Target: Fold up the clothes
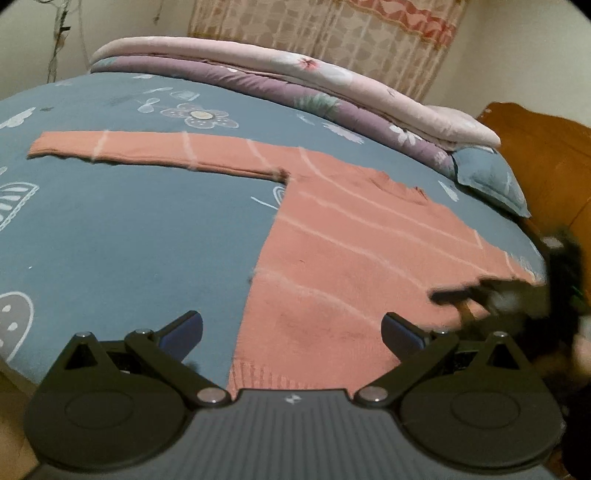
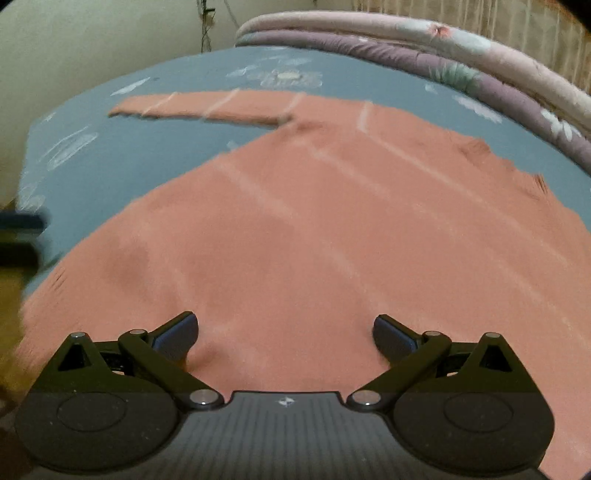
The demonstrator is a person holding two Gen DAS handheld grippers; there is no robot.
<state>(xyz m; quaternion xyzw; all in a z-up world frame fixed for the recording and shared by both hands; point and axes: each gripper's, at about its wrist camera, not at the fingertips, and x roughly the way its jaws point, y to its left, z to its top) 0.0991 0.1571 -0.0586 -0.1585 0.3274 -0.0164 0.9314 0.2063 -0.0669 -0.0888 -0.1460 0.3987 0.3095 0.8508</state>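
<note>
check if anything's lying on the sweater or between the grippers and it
Nothing visible is. The salmon sweater lies flat on the blue bedsheet with nothing on top. The left gripper and right gripper are both open right over its hem end.

A sweater [image 1: 354, 251] lies flat on the bed [image 1: 129, 240], its body toward the near edge and one sleeve [image 1: 147, 149] stretched out to the left across the bedcover. Behind the sweater, along the far side of the bed, folded quilts [image 1: 295, 77] are stacked one on another, with a pillow [image 1: 487, 177] at their right end. A curtain [image 1: 325, 29] hangs behind the quilts. The left gripper [image 1: 291, 332] sits over the sweater's near left edge, one finger above the bedcover, the other above the sweater. The right gripper [image 2: 284, 334] sits over the sweater's body; in the left view it appears, blurred, at the sweater's right side.
</note>
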